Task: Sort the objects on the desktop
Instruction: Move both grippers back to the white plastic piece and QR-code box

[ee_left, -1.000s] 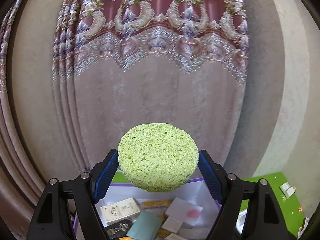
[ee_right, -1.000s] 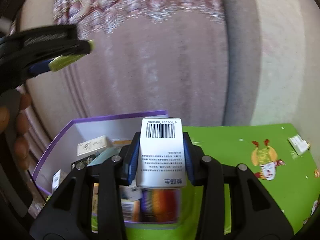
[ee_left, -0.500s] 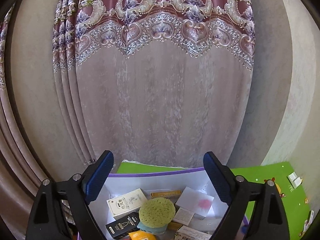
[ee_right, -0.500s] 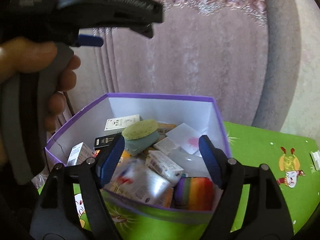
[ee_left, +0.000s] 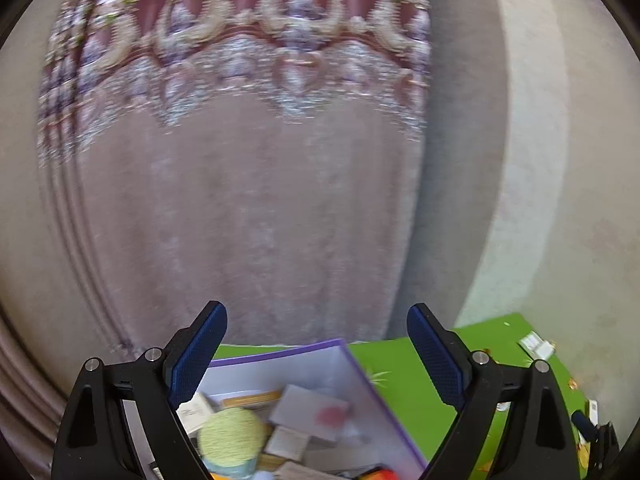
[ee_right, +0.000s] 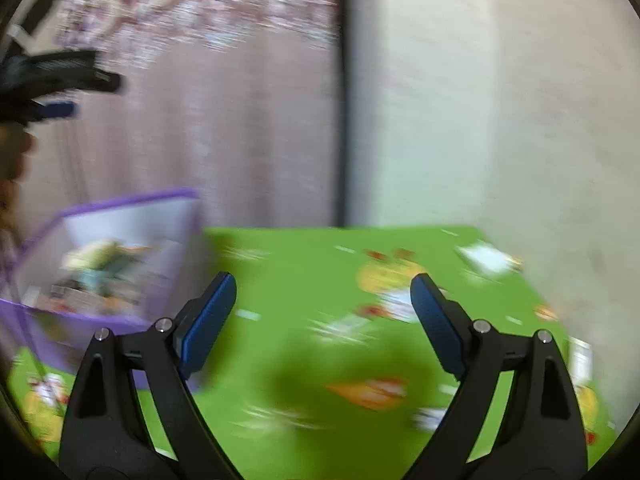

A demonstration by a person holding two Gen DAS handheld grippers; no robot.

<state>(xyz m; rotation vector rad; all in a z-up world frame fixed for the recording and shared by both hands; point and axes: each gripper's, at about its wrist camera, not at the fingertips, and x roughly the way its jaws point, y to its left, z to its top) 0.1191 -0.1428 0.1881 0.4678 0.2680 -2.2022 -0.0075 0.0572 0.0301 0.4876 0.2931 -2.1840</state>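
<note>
My left gripper is open and empty, held above the purple-rimmed white box. The round green sponge lies inside the box among several small cartons and packets. My right gripper is open and empty over the green table cover, to the right of the box. The right wrist view is blurred by motion. The left gripper also shows in the right wrist view at the far left, above the box.
A patterned pink curtain hangs behind the table, with a pale wall to its right. A small white item lies at the table's far right corner. Cartoon prints and small items are scattered on the cover.
The left gripper let go of the green sponge and the right let go of the white barcode carton, both into the box. The right gripper has since swung right, away from the box.
</note>
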